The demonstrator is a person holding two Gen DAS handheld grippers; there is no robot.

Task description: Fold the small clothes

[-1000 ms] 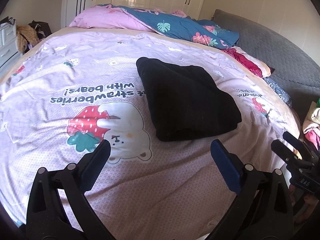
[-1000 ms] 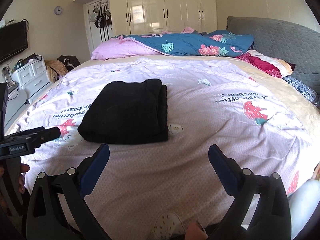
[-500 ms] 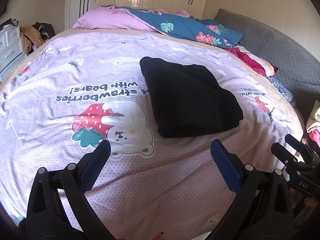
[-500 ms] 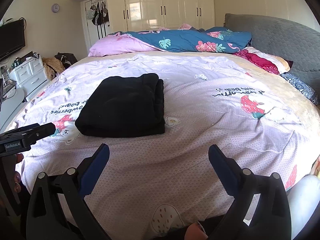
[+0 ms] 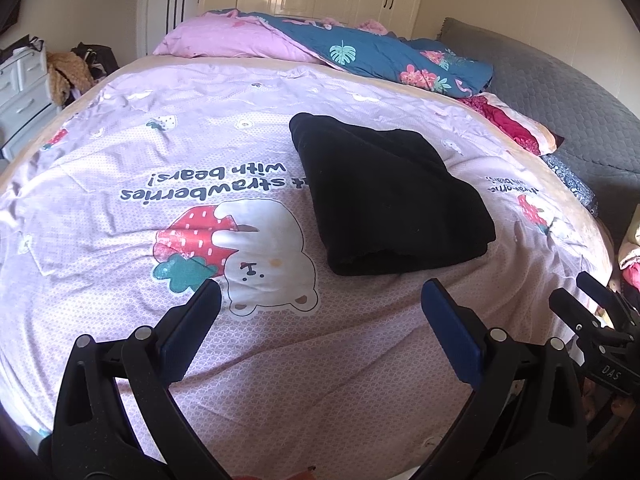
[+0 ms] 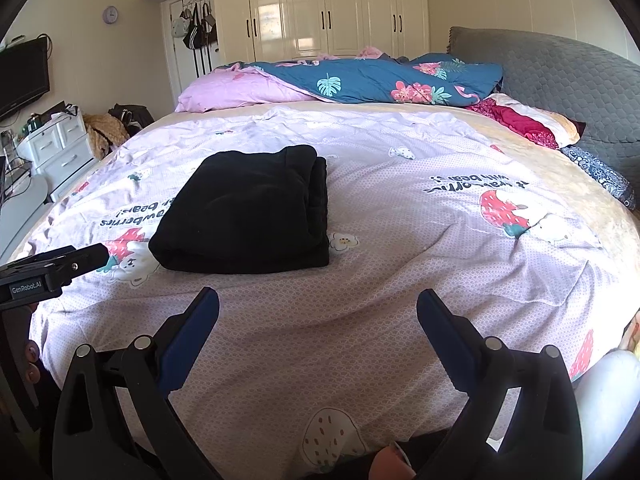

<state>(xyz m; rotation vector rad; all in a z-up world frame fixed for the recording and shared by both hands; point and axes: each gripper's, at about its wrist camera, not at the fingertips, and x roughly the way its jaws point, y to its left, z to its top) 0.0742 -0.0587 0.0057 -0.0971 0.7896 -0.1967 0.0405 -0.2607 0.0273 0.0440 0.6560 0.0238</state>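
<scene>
- Black garment [image 5: 388, 196], soft knit, folded into a thick rectangle, lies mid-frame on my bed's pink printed cover [image 5: 120, 320].
- My left tool [image 5: 320, 300] and right tool [image 6: 318, 300]: both released, empty, short of it.
- Blue floral quilt [image 6: 380, 80] bunched up at frame top.

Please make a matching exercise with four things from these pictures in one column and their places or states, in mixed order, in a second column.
1. folded black garment
2. pink pillow
3. left gripper
4. round wall clock

A. open, holding nothing
B. at the far end of the bed
C. beside the hanging bags
D. lying on the pink strawberry bedsheet

Pairs: 1-D, 2-B, 3-A, 4-C
</scene>
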